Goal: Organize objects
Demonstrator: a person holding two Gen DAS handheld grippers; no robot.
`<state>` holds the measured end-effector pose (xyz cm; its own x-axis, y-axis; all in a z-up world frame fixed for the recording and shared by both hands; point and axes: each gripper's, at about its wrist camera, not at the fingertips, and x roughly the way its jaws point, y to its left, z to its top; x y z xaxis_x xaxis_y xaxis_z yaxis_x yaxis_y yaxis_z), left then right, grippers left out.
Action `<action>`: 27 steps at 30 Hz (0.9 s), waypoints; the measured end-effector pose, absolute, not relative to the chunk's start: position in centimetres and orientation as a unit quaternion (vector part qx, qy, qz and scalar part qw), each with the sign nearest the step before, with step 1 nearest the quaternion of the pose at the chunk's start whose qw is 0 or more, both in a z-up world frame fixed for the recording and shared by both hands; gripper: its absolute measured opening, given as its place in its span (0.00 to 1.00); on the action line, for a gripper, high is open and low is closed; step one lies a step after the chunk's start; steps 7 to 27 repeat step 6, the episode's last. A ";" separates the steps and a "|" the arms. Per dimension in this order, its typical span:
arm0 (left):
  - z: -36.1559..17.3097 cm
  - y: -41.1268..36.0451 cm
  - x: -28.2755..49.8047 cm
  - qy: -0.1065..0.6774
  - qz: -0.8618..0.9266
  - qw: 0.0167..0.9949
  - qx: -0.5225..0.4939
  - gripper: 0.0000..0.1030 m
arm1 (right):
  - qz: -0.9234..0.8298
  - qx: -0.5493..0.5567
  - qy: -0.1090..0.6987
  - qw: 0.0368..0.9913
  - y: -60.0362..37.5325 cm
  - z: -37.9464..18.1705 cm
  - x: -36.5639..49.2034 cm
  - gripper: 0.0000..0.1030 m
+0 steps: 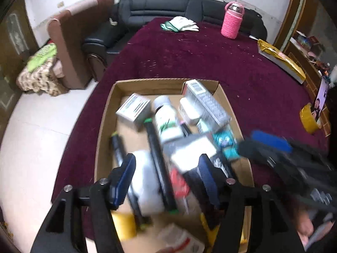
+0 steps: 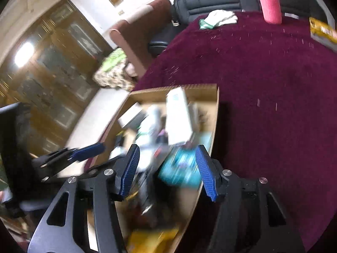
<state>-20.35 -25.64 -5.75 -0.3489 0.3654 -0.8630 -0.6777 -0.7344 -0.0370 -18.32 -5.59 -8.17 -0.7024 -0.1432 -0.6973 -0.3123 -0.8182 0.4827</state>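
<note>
A shallow cardboard box (image 1: 109, 105) sits on the maroon tablecloth (image 1: 210, 59), packed with several items: a white bottle (image 1: 166, 118), small white cartons (image 1: 133, 108), black markers (image 1: 160, 168) and a teal packet (image 1: 225, 143). My left gripper (image 1: 167, 177) is open above the near half of the box and holds nothing. My right gripper (image 2: 167, 168) is open and empty over the box's right side (image 2: 215, 109), above the teal packet (image 2: 181, 168). The right gripper shows in the left wrist view (image 1: 271, 145), and the left one in the right wrist view (image 2: 88, 151). Both views are motion-blurred.
A pink bottle (image 1: 231, 21) and white gloves (image 1: 181, 24) lie at the table's far edge. A gold packet (image 1: 280, 59) and a yellow tape roll holding a phone (image 1: 311, 118) are at the right. A black sofa (image 1: 168, 4) and a brown chair (image 1: 69, 42) stand beyond.
</note>
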 end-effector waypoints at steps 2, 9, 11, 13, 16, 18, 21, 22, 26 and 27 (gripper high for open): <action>-5.6 -26.7 -19.3 0.145 0.806 0.323 -0.473 0.78 | 0.877 -0.383 0.288 0.048 -7.3 -8.0 -15.4 0.54; -5.8 -27.5 -17.3 0.137 0.806 0.325 -0.474 0.78 | 0.874 -0.395 0.277 0.057 -9.3 -8.3 -12.2 0.54; -5.8 -27.5 -17.3 0.137 0.806 0.325 -0.474 0.78 | 0.874 -0.395 0.277 0.057 -9.3 -8.3 -12.2 0.54; -5.8 -27.5 -17.3 0.137 0.806 0.325 -0.474 0.78 | 0.874 -0.395 0.277 0.057 -9.3 -8.3 -12.2 0.54; -5.8 -27.5 -17.3 0.137 0.806 0.325 -0.474 0.78 | 0.874 -0.395 0.277 0.057 -9.3 -8.3 -12.2 0.54; -5.8 -27.5 -17.3 0.137 0.806 0.325 -0.474 0.78 | 0.874 -0.395 0.277 0.057 -9.3 -8.3 -12.2 0.54; -5.8 -27.5 -17.3 0.137 0.806 0.325 -0.474 0.78 | 0.874 -0.395 0.277 0.057 -9.3 -8.3 -12.2 0.54; -5.8 -27.5 -17.3 0.137 0.806 0.325 -0.474 0.78 | 0.874 -0.395 0.277 0.057 -9.3 -8.3 -12.2 0.54; -5.8 -27.5 -17.3 0.137 0.806 0.325 -0.474 0.78 | 0.874 -0.395 0.277 0.057 -9.3 -8.3 -12.2 0.54; -5.8 -27.5 -17.3 0.137 0.806 0.325 -0.474 0.78 | 0.874 -0.395 0.277 0.057 -9.3 -8.3 -12.2 0.54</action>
